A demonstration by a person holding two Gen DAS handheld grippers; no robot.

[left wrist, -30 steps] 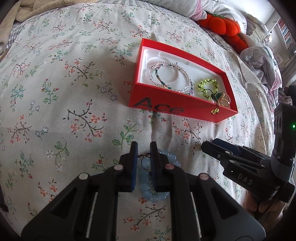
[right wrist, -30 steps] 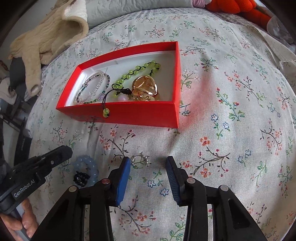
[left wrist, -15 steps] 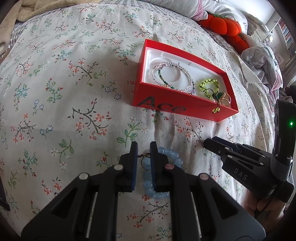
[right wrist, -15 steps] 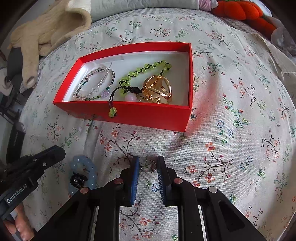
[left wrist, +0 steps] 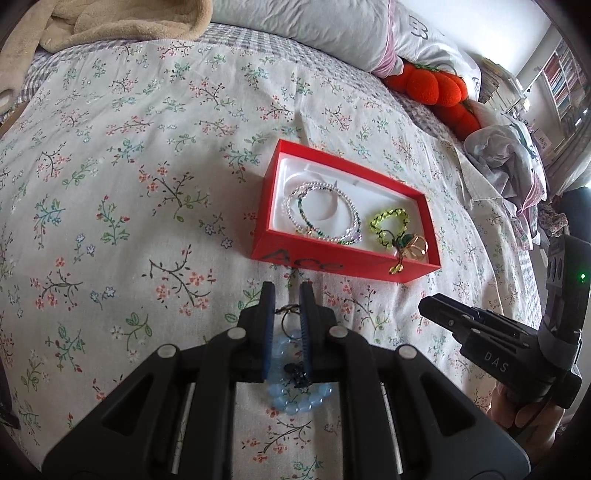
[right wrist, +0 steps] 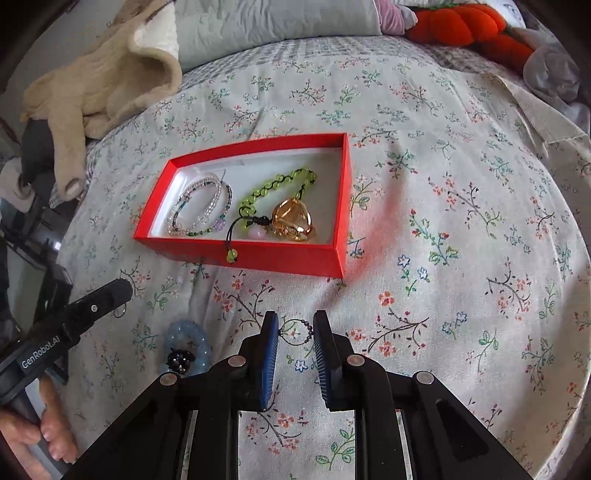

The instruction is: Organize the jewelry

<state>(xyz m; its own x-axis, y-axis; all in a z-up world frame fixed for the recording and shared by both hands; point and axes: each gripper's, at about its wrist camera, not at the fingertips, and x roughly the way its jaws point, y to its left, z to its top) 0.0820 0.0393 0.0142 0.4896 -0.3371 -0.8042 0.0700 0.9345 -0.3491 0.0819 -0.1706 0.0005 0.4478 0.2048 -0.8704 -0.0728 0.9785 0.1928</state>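
Pinched across the blue ribbed pads of the right gripper [right wrist: 295, 319]: a thin wire ring [right wrist: 308, 326] with a run of tiny dark beads along one side. Jaws just closed in onto it, narrow, ring between them. Whether clear of the cloth or resting on it, impossible to tell.

Clamped between the near-shut pads of the left gripper [left wrist: 286, 291]: a second small ring [left wrist: 286, 313], dark twisted wire, partly hidden by the fingers.

Lying flat on the bedspread [right wrist: 461, 221] beneath that gripper: a bracelet of round, cloudy pale-blue beads [right wrist: 184, 325] with a knobbly black charm [right wrist: 180, 359], not gripped, half covered by the gripper body in the left wrist view.

Farther up the bedspread, toward the pillow end: a shallow rectangular red box [right wrist: 258, 254], cardboard-like, white lining, dark lettering on the front wall only partly readable. Inside, at the left end, coiled strands of small clear and green beads [right wrist: 225, 195]; at the right end a yellow-green bead bracelet on black cord [right wrist: 280, 182], a glossy gold openwork piece [right wrist: 291, 219] and a pink bead [right wrist: 256, 233], tangled and hard to separate. One green tassel bead [right wrist: 231, 255] hanging over the front wall.

Bedspread soft, pale, floral-printed. At the far edge a grey pillow [right wrist: 277, 22], rumpled beige fleece [right wrist: 110, 81] and an orange plush [right wrist: 461, 22], all cut off by the frame. Left hand [right wrist: 48, 443] only partly in view.
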